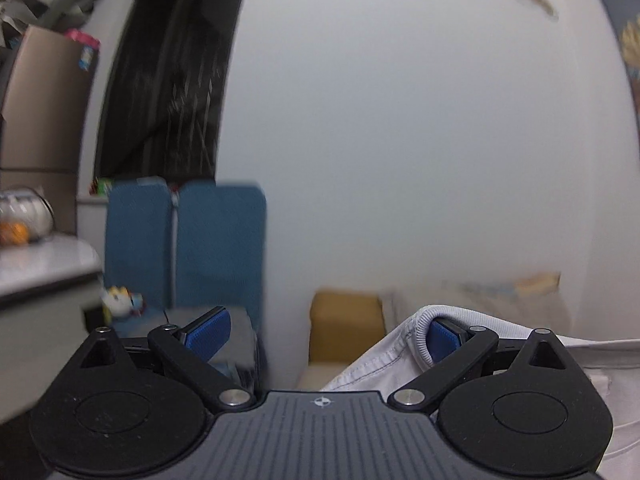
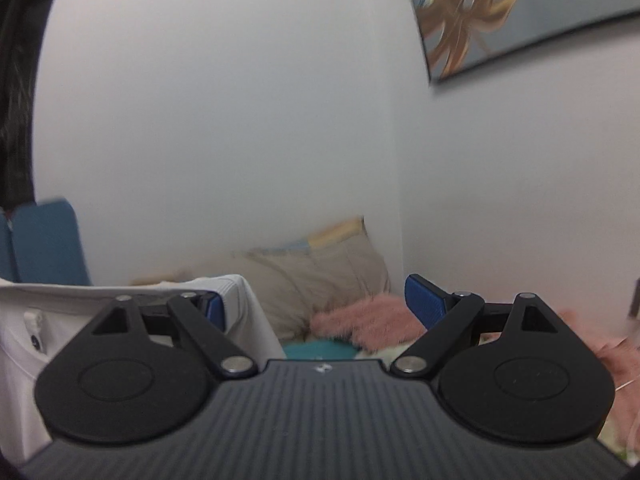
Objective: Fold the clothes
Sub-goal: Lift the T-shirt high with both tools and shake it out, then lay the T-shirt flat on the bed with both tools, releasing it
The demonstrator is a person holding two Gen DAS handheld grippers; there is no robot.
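Observation:
A white garment [image 1: 380, 364] with a ribbed edge hangs over the right finger [image 1: 442, 340] of my left gripper [image 1: 326, 334], whose jaws stand wide apart. In the right wrist view the same white garment [image 2: 24, 360], with a small button on it, drapes over the left finger [image 2: 214, 312] of my right gripper [image 2: 316, 306], also spread wide. The cloth spans between the two inner fingers; the outer fingers are bare. Both grippers are raised and face a white wall.
Blue cushions [image 1: 184, 248] and a yellow-brown box [image 1: 344, 324] stand ahead on the left, beside a grey counter [image 1: 40, 264]. A beige pillow [image 2: 320, 276] and a pink fluffy blanket [image 2: 368, 320] lie ahead. A framed picture [image 2: 500, 12] hangs upper right.

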